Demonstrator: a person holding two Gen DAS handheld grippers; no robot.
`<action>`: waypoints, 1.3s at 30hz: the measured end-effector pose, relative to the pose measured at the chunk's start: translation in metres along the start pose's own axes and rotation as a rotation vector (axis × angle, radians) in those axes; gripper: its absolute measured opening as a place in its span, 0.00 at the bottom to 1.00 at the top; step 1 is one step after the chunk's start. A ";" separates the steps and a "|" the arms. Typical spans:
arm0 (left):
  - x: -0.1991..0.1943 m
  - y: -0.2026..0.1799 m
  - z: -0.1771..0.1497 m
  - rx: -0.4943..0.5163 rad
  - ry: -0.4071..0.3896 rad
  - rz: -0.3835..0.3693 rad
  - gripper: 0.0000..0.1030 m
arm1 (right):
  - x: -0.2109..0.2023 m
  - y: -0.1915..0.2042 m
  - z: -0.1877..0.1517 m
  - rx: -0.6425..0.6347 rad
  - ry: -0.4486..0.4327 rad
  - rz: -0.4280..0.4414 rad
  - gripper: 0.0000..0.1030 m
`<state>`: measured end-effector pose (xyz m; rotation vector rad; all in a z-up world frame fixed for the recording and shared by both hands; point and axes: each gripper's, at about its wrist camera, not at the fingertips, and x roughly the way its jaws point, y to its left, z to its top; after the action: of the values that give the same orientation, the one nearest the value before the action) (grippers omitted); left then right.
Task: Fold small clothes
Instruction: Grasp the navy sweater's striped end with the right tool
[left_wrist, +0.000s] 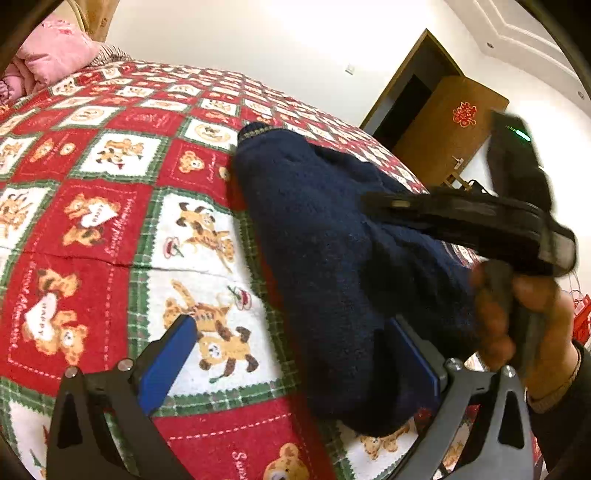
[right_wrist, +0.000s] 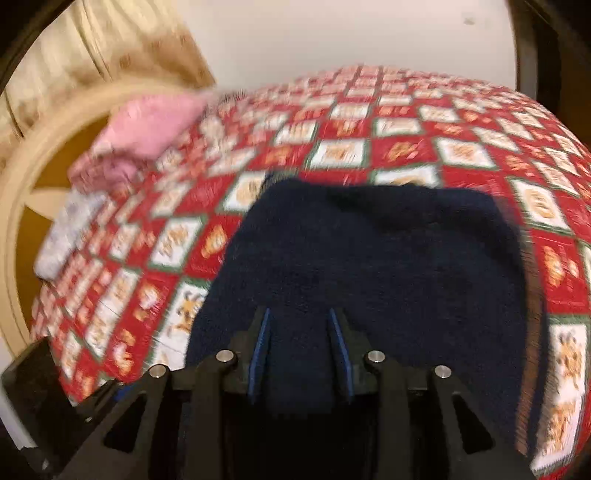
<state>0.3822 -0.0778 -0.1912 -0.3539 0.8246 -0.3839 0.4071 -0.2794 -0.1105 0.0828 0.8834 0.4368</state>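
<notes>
A small navy knit garment (left_wrist: 332, 266) lies on the red, white and green bear-print blanket (left_wrist: 110, 221). My left gripper (left_wrist: 295, 350) is open, its blue pads wide apart, one pad at the garment's near edge. My right gripper shows in the left wrist view (left_wrist: 384, 203) above the garment, held by a hand. In the blurred right wrist view the garment (right_wrist: 369, 251) fills the middle and lies between the right gripper's (right_wrist: 299, 332) blue pads, which stand a little apart.
A pink pillow (left_wrist: 55, 51) and folded clothes (right_wrist: 70, 236) lie at the head of the bed. A wooden door (left_wrist: 443, 125) stands open at the right. A beige curtain (right_wrist: 92, 55) hangs behind the bed.
</notes>
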 end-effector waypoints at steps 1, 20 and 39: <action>-0.002 0.000 -0.001 -0.008 -0.009 0.007 1.00 | -0.015 -0.008 -0.004 -0.005 -0.025 -0.004 0.34; 0.019 -0.017 0.059 0.108 -0.010 0.195 1.00 | -0.071 -0.162 -0.044 0.359 -0.084 0.010 0.62; 0.080 -0.021 0.075 0.148 0.073 0.130 1.00 | -0.007 -0.173 -0.031 0.379 -0.005 0.041 0.66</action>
<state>0.4851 -0.1211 -0.1856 -0.1477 0.8802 -0.3355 0.4377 -0.4426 -0.1674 0.4502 0.9524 0.3022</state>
